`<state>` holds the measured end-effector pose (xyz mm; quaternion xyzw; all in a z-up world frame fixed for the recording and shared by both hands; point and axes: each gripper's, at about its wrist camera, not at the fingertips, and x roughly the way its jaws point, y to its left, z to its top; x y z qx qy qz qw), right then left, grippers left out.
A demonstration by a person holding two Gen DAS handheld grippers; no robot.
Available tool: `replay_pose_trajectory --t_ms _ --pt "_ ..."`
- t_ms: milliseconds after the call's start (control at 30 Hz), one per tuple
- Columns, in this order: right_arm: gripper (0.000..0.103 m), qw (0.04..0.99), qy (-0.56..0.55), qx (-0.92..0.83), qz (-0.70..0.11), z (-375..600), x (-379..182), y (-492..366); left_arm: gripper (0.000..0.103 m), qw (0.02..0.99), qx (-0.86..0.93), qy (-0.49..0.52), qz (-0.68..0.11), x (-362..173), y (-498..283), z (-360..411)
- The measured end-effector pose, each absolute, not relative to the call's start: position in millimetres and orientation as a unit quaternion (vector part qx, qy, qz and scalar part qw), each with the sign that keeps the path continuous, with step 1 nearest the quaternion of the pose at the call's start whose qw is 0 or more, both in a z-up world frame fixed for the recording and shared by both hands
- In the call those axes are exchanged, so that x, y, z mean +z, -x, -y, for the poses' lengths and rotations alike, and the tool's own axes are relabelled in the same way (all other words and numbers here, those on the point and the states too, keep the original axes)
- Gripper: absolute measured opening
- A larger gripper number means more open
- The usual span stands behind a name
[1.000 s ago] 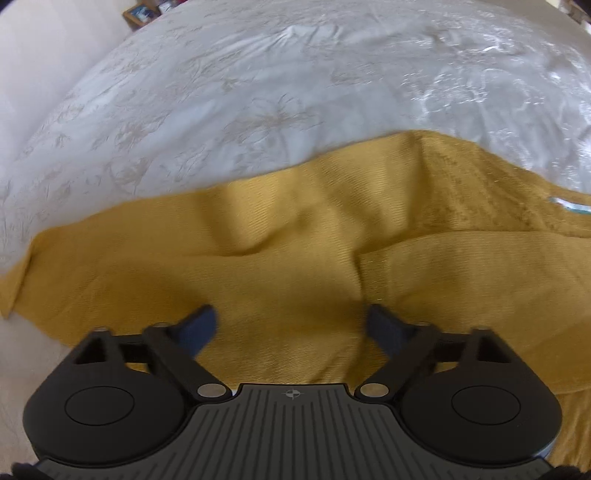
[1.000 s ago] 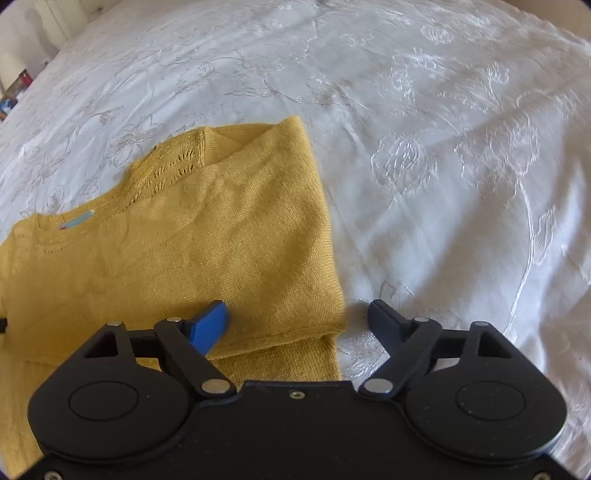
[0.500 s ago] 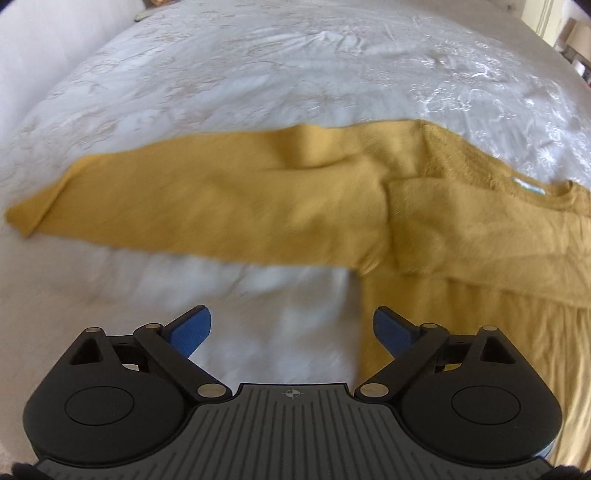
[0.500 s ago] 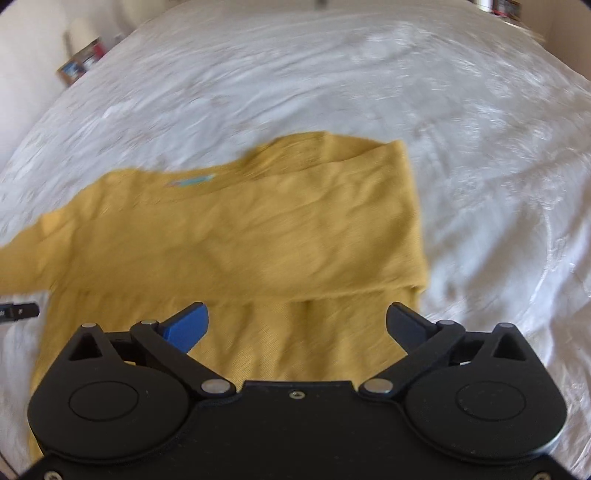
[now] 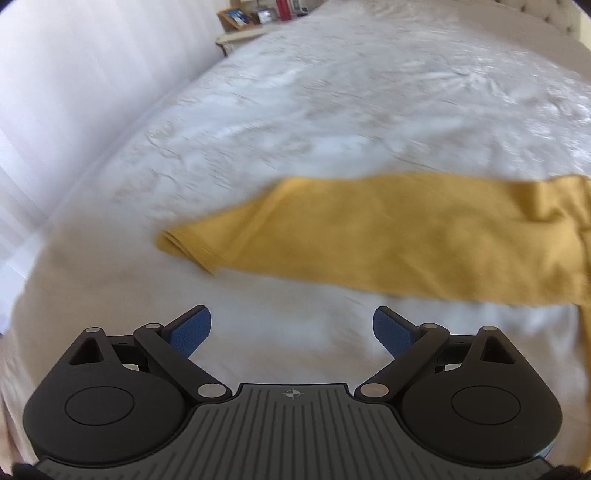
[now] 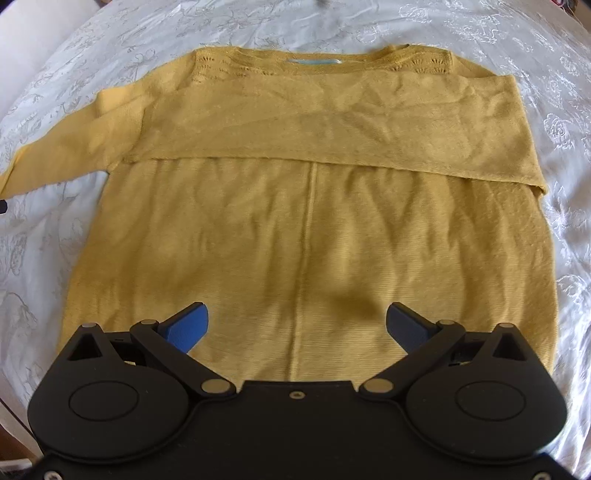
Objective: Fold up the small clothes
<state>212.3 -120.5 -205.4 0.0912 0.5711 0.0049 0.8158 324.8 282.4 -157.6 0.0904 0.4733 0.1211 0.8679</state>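
A mustard yellow knit sweater [image 6: 306,229] lies flat on a white embroidered bedspread [image 6: 554,74]. Its right sleeve [image 6: 332,129] is folded across the chest. Its left sleeve [image 6: 59,147] lies stretched out to the side, and it fills the left wrist view [image 5: 388,236] with the cuff [image 5: 188,243] toward the left. My left gripper [image 5: 291,328] is open and empty over bare bedspread just short of that sleeve. My right gripper [image 6: 297,325] is open and empty above the sweater's lower body.
The bed's left edge runs beside a white wall [image 5: 74,92]. A small shelf with books and a red bottle [image 5: 258,16] stands beyond the far end of the bed. A tufted headboard [image 5: 561,22] shows at the far right.
Both grippers have pulled back from the sweater. The left one has swung left toward the outstretched sleeve's cuff. The right one has moved from the folded sleeve to the sweater's lower middle.
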Motion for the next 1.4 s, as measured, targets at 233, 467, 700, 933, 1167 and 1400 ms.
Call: replay_pose_trajectory --t_ms 233,467,700,933,1167,1400 --pt "0.102 0.825 -0.099 -0.004 -0.557 88.3 -185.9 -226.5 0.095 0.878 0.099 -0.173 -0.434 -160.8 -358.4 -320.8" --pt "0.102 0.818 -0.098 0.000 -0.567 66.4 -184.3 -238.3 0.079 0.873 0.042 -0.246 -0.420 -184.9 -369.0 -318.7" --pt "0.102 0.814 -0.096 -0.002 -0.573 57.6 -184.6 -253.6 0.062 0.880 0.120 -0.144 -0.436 -182.6 -390.9 -367.6" --pt "0.102 0.809 -0.099 0.011 -0.579 51.3 -186.4 -265.1 0.062 0.882 0.141 -0.009 -0.449 -171.4 -392.4 -410.0" --pt "0.102 0.806 -0.101 0.025 -0.583 47.5 -188.6 -270.7 0.062 0.877 0.102 0.068 -0.465 -175.2 -381.9 -410.6" --pt "0.102 0.810 -0.105 0.033 -0.576 47.4 -185.9 -271.1 0.043 0.868 0.114 0.127 -0.467 -189.0 -396.2 -413.6"
